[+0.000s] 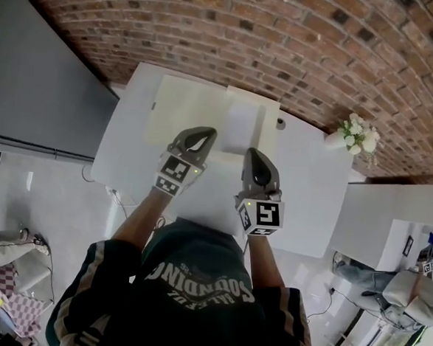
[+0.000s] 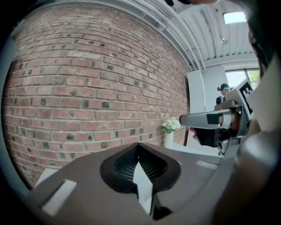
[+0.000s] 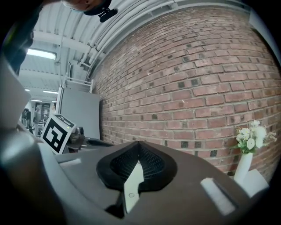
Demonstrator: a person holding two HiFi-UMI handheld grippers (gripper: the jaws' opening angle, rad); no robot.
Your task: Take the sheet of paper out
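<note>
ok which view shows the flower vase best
The right gripper view: the flower vase stands upright in side view against the brick wall, blooms and neck clear. The left gripper view shows it small and distant; the head view sees it from above, on the table's far corner.

Dark green shirt (image 1: 192, 311) — pale lettering (image 1: 198, 280); dark sleeves (image 1: 93, 271), pale stripes.

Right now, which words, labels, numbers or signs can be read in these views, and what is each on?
"SOUNDING": on the person's dark top, upside down in the head view; the last letter is unsure.
Smaller line next to it on the top: too blurred to read.
Left cube and right cube: black-and-white square markers, no letters or numbers.
</note>
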